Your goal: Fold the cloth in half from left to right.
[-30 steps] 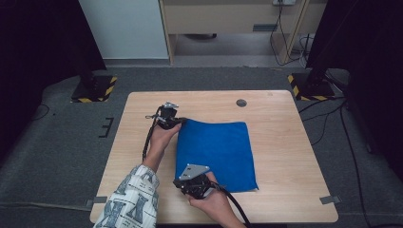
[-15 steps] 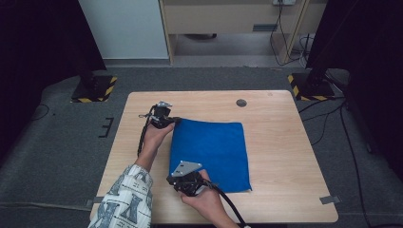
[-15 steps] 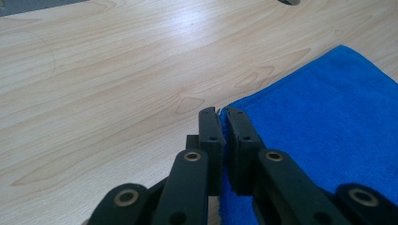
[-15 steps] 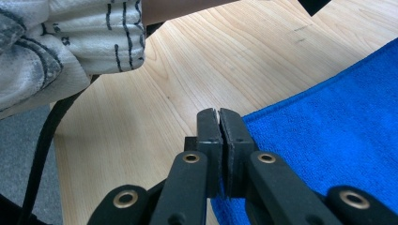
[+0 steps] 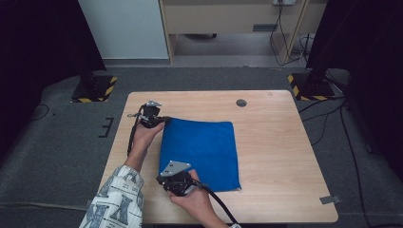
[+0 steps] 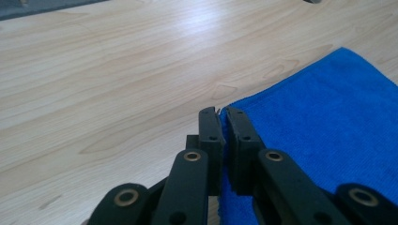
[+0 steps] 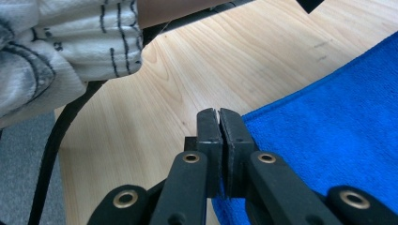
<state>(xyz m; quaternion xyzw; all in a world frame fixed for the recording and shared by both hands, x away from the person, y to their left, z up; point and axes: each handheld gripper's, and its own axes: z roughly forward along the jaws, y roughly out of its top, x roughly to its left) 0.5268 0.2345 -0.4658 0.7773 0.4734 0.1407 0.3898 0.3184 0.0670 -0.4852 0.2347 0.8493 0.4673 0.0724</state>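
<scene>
A blue cloth [image 5: 199,152] lies flat on the wooden table [image 5: 280,156], left of the middle. My left gripper [image 5: 165,119] is at the cloth's far left corner. In the left gripper view the left gripper [image 6: 221,115] is shut, with the edge of the blue cloth [image 6: 328,131] pinched between the jaws. My right gripper [image 5: 161,180] is at the near left corner. In the right gripper view the right gripper [image 7: 219,115] is shut on the edge of the blue cloth [image 7: 328,140].
A round dark grommet [image 5: 241,102] sits in the table's far side. A patterned sleeve [image 5: 116,199] lies over the near left edge. Two stand bases with yellow and black stripes [image 5: 95,89] [image 5: 309,85] rest on the grey floor beyond the table.
Both hands have moved to the left across the table, and the blue cloth has slid left with them. Both grippers have stayed shut on its left corners.
</scene>
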